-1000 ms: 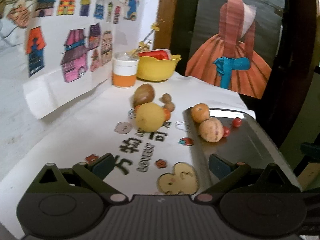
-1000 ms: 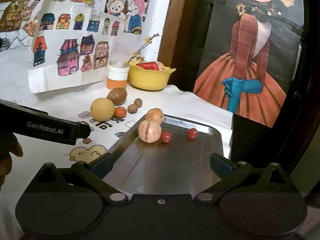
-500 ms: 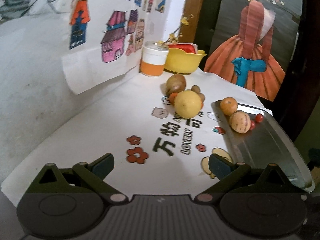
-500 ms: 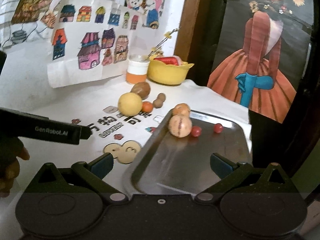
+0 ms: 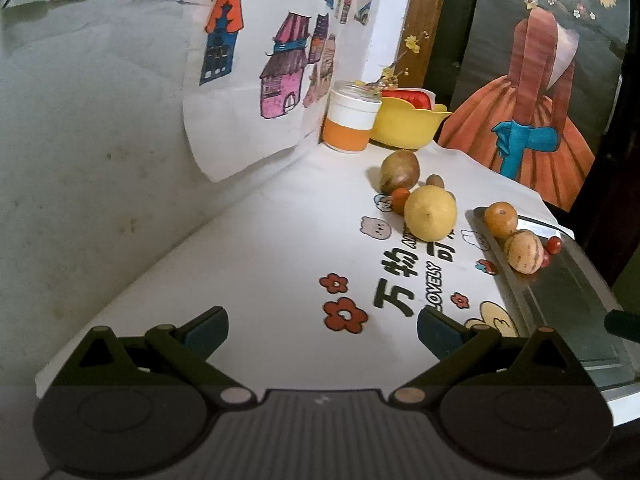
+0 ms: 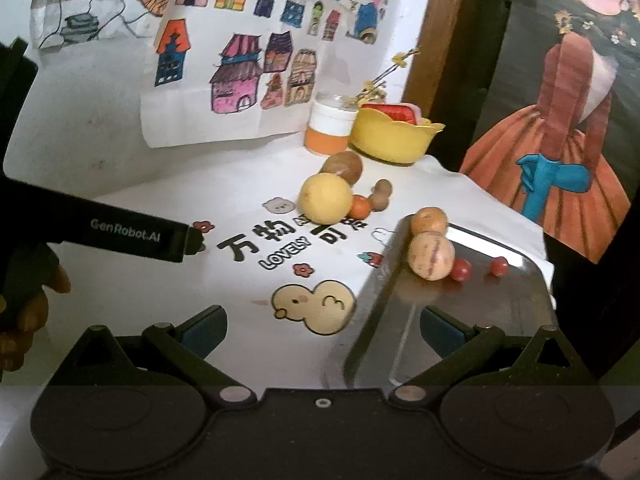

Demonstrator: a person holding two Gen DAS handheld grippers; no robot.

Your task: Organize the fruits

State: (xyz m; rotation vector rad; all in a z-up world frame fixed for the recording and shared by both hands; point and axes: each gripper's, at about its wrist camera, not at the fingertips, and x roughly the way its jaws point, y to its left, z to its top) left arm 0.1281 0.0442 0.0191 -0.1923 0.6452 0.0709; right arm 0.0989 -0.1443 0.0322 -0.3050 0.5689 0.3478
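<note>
Fruits (image 6: 325,198) (four on tray (image 6: 500,320)); both grippers' fingers apart, empty.

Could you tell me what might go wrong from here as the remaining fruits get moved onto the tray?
The yellow fruit sits tight against the small orange fruit and brown kiwi; grabbing it may send them rolling. The cherry tomatoes on the metal tray look loose and could roll if bumped.

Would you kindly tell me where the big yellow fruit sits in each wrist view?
Left wrist: yellow fruit right of centre, on the cloth left of the tray.
Right wrist: centre, upper half, left of the tray.
Shared landmark: yellow bowl behind it.
</note>
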